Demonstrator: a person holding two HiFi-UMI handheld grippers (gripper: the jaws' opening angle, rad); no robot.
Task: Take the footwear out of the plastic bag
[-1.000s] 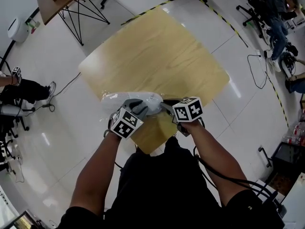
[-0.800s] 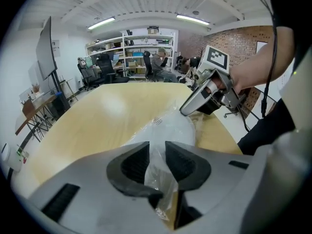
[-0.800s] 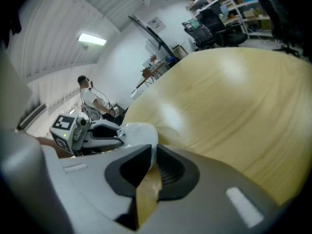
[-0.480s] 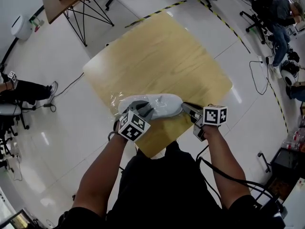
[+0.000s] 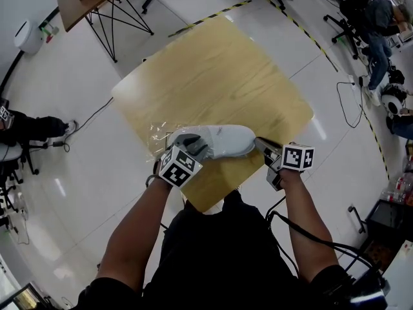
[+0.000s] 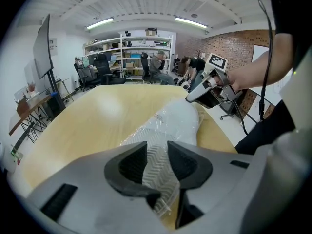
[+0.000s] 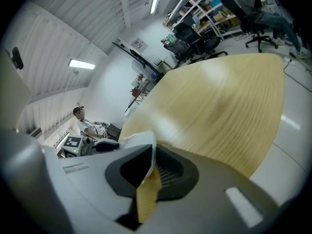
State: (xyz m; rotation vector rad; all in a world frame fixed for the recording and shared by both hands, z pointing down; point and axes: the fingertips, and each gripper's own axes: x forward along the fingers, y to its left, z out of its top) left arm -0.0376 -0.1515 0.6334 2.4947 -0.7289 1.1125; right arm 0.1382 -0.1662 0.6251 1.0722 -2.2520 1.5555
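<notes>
Left tool [image 6: 156, 155] just widening, clamps plastic bag [image 5: 157, 134] round shoe [image 5: 222, 141] end | right tool [image 7: 152, 165] just closing, grips bare end

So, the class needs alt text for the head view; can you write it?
Seen from above, a white shoe lies partly out of a clear plastic bag at a wooden table's near corner. The left gripper, jaws just opening, holds the bagged end; the right gripper, jaws just closing, pinches the other end.

Lab/office workspace: stocked shelving [image 6: 131, 52], swivel chairs [image 6: 100, 69], brick wall [image 6: 229, 45], hazard tape [image 5: 303, 30], ceiling strip lights [image 6: 100, 23].
</notes>
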